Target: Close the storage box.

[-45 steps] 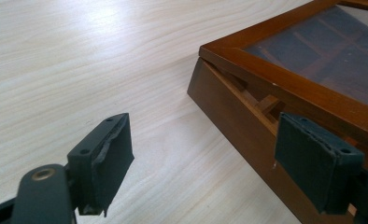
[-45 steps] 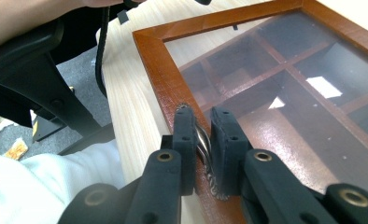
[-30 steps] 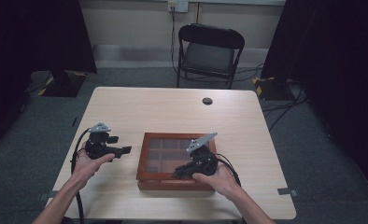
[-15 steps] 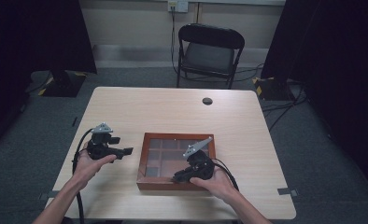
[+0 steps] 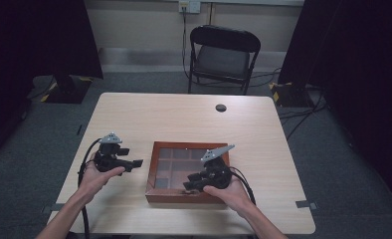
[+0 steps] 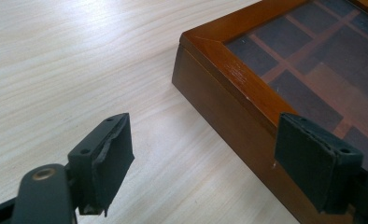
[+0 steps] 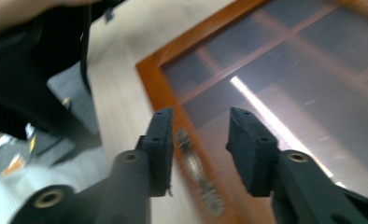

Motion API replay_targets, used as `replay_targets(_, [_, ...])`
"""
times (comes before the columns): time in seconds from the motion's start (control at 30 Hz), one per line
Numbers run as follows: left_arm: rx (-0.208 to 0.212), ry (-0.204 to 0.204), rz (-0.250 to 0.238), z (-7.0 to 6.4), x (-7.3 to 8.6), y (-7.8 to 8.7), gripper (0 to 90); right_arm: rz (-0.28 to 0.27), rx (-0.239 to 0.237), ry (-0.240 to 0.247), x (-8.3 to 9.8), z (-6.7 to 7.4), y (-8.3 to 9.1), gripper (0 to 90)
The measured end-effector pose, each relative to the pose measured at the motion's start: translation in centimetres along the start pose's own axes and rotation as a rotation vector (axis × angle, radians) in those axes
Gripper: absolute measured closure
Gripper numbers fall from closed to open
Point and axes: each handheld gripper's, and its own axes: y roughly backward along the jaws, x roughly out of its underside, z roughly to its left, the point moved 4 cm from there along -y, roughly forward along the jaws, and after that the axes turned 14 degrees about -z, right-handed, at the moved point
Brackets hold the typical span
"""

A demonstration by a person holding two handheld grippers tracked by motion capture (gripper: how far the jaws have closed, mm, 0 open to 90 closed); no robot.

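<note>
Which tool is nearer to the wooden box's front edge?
Right. The right tool hangs over the wooden box at its front edge, jaws apart astride its metal handle. The left tool sits beside the box's left side, open.

Black folding chair (image 5: 225, 55), dark curtains (image 5: 40, 35), grey carpet (image 5: 149, 82), wall outlet (image 5: 189, 6)

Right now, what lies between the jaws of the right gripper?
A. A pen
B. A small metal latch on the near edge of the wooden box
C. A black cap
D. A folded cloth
B: in the right gripper view the right gripper has its jaws on either side of the metal latch on the frame of the wooden box, without touching it.
</note>
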Motion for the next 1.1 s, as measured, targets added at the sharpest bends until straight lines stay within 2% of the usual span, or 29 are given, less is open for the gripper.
replay_targets(0.03, [0.0,0.001,0.002,0.0,0.0,0.0,19.2,-0.021,0.013,-0.011,-0.3,-0.2,0.3,53.8])
replay_targets(0.1, [-0.008,0.005,0.006,0.0,0.1,0.3,19.1,-0.054,0.071,-0.025,-0.6,-0.8,1.1,45.4])
replay_targets(0.17, [-0.007,0.011,0.002,0.0,0.2,0.4,19.2,-0.073,0.117,-0.047,-0.7,-1.4,1.9,34.3])
replay_targets(0.23, [-0.02,0.017,0.012,0.3,0.4,0.6,19.2,-0.09,0.16,-0.068,-0.8,-2.0,2.8,27.3])
replay_targets(0.3, [-0.024,0.018,0.017,0.4,0.6,1.0,19.2,-0.105,0.189,-0.071,-0.7,-2.4,3.8,25.9])
replay_targets(0.4, [-0.035,0.012,0.02,0.6,0.9,1.6,19.1,-0.137,0.252,-0.091,-0.3,-3.2,5.4,18.2])
replay_targets(0.47, [-0.047,0.011,0.024,0.8,1.2,1.9,19.2,-0.15,0.333,-0.106,0.2,-4.0,6.7,18.7])
replay_targets(0.57, [-0.069,0.019,0.034,1.6,1.8,2.5,19.1,-0.168,0.425,-0.154,1.4,-5.4,8.7,14.0])
replay_targets(0.6, [-0.072,0.017,0.038,1.9,2.0,2.7,19.1,-0.162,0.448,-0.158,1.7,-5.8,9.2,15.0])
replay_targets(0.67, [-0.064,0.042,0.036,2.3,2.4,3.1,19.0,-0.158,0.476,-0.201,2.8,-7.0,10.5,14.7])
replay_targets(0.8, [-0.094,0.034,0.059,3.1,3.2,3.7,17.1,-0.132,0.562,-0.248,4.5,-9.0,12.1,14.6])
replay_targets(0.87, [-0.113,0.055,0.071,3.8,3.8,3.8,16.8,-0.118,0.607,-0.287,5.5,-9.9,12.8,14.6])
replay_targets(0.97, [-0.105,0.104,0.072,4.6,4.1,3.7,17.0,-0.083,0.647,-0.324,6.7,-10.9,13.0,14.7])
replay_targets(1.0, [-0.107,0.108,0.077,4.8,4.3,3.5,17.0,-0.071,0.664,-0.335,7.0,-11.2,13.0,14.8])
replay_targets(1.07, [-0.137,0.08,0.114,5.0,4.7,3.2,17.1,-0.007,0.746,-0.292,7.8,-12.1,12.7,14.8])
replay_targets(1.1, [-0.15,0.063,0.132,5.1,4.9,2.9,17.4,0.009,0.774,-0.288,8.0,-12.3,12.6,15.0])
